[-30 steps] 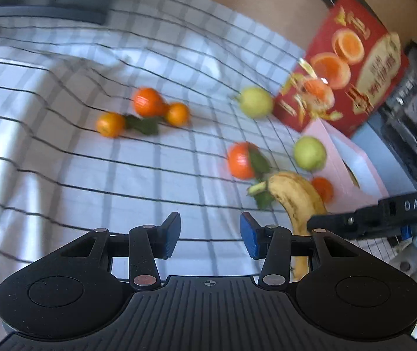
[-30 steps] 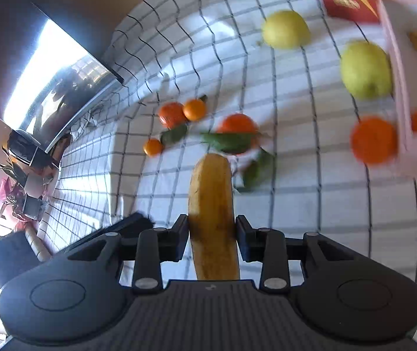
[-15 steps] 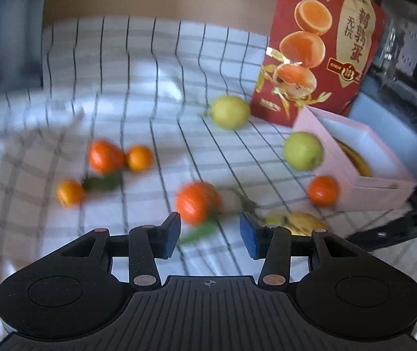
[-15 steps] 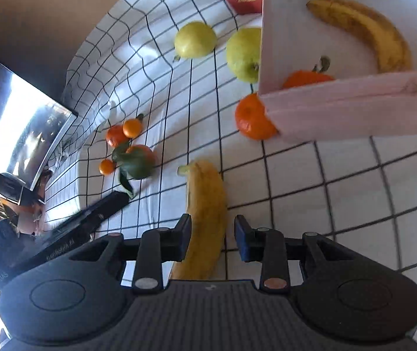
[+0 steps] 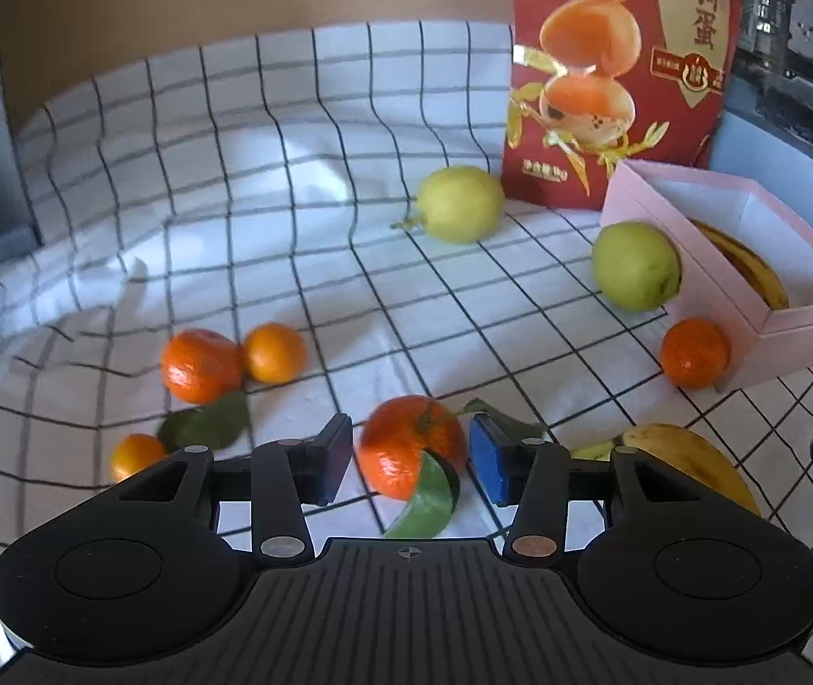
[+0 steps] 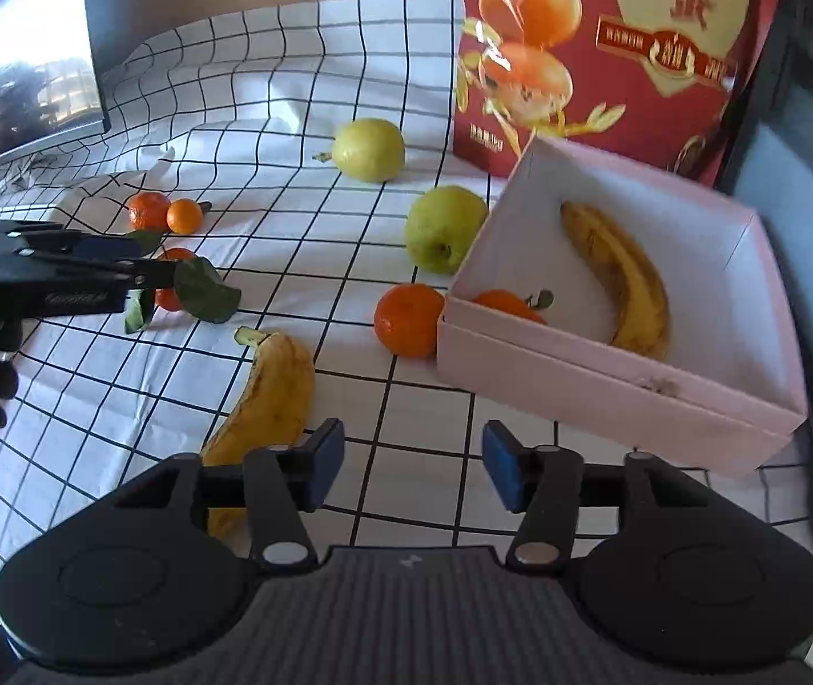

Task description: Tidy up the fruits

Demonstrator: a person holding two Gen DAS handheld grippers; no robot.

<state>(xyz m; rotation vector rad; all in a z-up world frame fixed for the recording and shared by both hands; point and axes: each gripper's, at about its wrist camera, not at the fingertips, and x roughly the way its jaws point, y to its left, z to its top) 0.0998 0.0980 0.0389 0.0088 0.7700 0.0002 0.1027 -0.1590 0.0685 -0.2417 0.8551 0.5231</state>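
Now the left gripper (image 5: pixel 409 459) has its jaws spread and just opening further, with a leafy tangerine (image 5: pixel 411 445) between the pads, not pressed. The right gripper (image 6: pixel 413 468) has jaws that have just been opening, with only checkered cloth (image 6: pixel 269 91) between them; a banana (image 6: pixel 269 399) lies on the cloth just beside its left finger. A pink box (image 6: pixel 606 388), beyond the right gripper, holds a second banana (image 6: pixel 623 279) and an orange (image 6: pixel 506 303). Another orange (image 6: pixel 408 318) and a green pear (image 6: pixel 445 228) sit against the box's outer wall.
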